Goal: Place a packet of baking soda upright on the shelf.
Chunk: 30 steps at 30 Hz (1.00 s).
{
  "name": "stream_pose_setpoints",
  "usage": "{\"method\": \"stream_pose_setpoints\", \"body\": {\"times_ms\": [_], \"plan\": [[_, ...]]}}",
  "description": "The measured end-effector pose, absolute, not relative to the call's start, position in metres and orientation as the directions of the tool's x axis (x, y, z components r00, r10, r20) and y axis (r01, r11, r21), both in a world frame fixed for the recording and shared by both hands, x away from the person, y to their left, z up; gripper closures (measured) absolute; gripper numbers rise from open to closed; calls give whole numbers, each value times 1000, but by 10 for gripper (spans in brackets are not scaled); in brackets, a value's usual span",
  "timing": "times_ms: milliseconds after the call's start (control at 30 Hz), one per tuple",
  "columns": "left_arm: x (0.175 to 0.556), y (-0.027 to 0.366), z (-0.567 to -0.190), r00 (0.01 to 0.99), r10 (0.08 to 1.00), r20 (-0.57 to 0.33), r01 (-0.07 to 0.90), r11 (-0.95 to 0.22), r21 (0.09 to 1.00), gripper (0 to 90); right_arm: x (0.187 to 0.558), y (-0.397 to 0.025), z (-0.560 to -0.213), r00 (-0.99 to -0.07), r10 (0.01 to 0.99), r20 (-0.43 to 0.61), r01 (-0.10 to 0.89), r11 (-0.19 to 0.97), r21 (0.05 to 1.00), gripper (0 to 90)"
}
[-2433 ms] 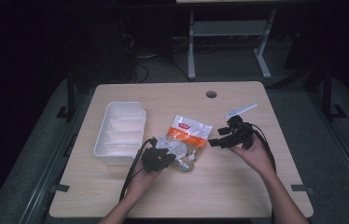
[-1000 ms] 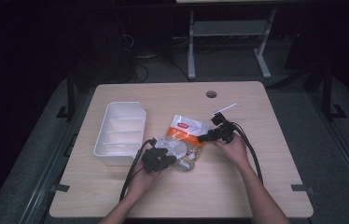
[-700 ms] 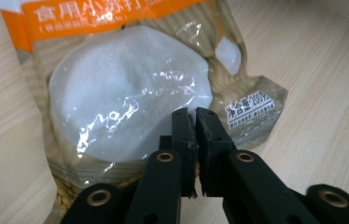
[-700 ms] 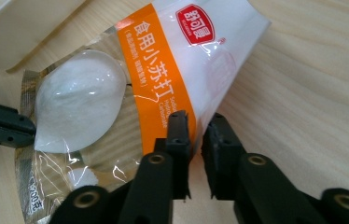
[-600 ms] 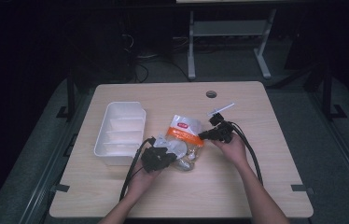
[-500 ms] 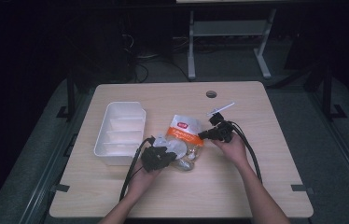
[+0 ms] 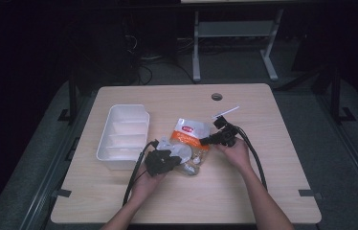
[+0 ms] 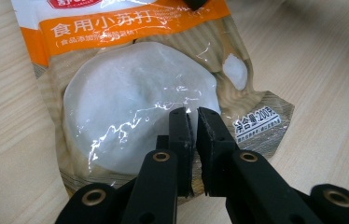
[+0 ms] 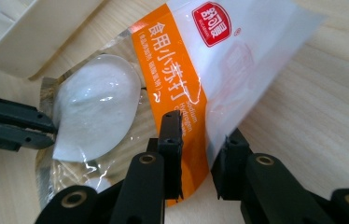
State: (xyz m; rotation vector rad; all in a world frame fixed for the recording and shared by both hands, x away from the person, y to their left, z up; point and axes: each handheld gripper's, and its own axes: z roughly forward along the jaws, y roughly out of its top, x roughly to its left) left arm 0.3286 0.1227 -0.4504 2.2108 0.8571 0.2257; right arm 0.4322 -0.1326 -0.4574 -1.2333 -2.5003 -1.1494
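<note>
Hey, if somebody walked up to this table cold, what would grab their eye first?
Probably the orange-and-white powder bag lying mid-table, with a gripper at each end. The left gripper has its jaws nearly closed over the bag's clear window near the bottom edge, while the right gripper straddles the bag's side edge by the orange band, jaws apart. A white divided tray sits to the bag's left.

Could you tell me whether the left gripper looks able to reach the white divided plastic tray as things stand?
Probably yes: the white divided plastic tray lies just beside the left gripper with bare tabletop between, though that gripper looks shut on the orange-and-white plastic pouch.
</note>
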Motion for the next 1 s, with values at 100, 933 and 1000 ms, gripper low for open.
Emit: {"method": "stream_pose_setpoints", "body": {"times_ms": [100,933,1000], "plan": [[329,123,-450,762,640,-95,510,-504,697,842,433,-129,-459,-655,630,418,728,377,572,738],[324,123,-446,769,633,-92,502,-507,701,727,432,-123,-448,-693,579,428,692,369,621,897],[322,124,-444,772,629,-92,497,-508,704,712,430,-122,-444,-700,576,422,685,374,625,897]]}}
